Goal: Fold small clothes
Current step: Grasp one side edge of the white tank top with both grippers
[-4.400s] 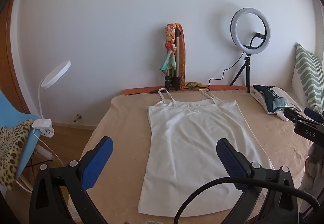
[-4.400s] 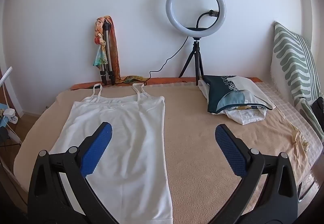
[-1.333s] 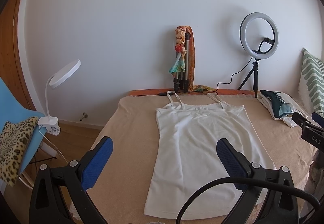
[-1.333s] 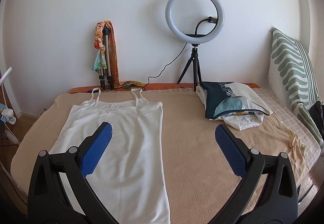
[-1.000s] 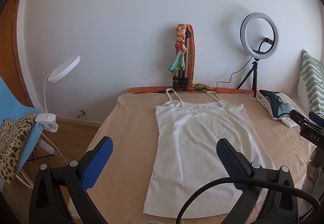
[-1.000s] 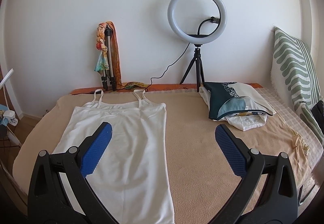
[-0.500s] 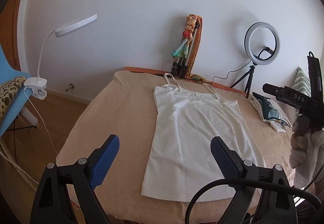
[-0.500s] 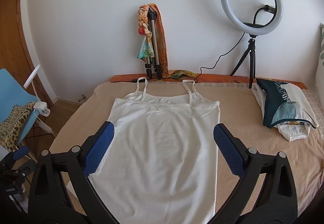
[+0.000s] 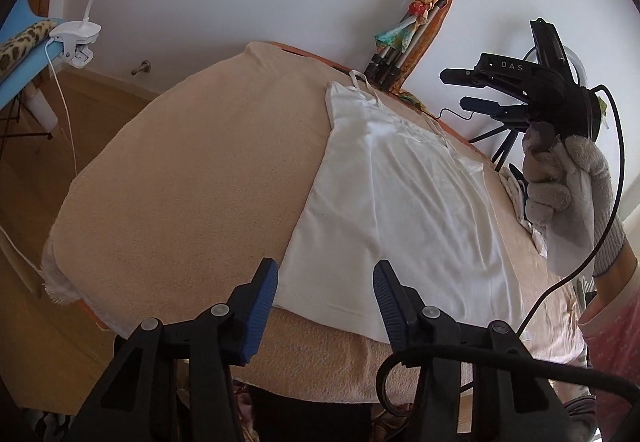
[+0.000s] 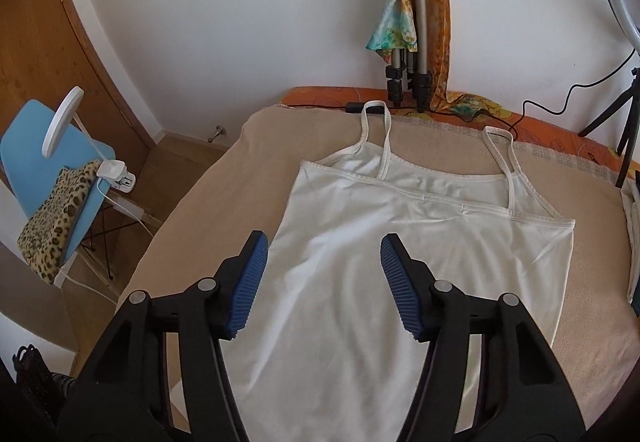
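A white strappy top lies flat on the beige blanket, straps toward the wall. My left gripper hovers over the top's near left hem corner; its jaws are closing and hold nothing. My right gripper hangs above the top's left side below the armhole, jaws closing, with no cloth pinched between the blue pads. In the left wrist view the right gripper shows above the top's far end, held by a gloved hand.
A folded tripod draped with scarves leans on the wall behind the bed. A ring light stand is at the right. A blue chair with a leopard cloth and a clip lamp stand left of the bed. Folded clothes lie at the right edge.
Both grippers dropped toward the top and tilted down. The right one swung left over the top's left side. Both pairs of jaws have narrowed.
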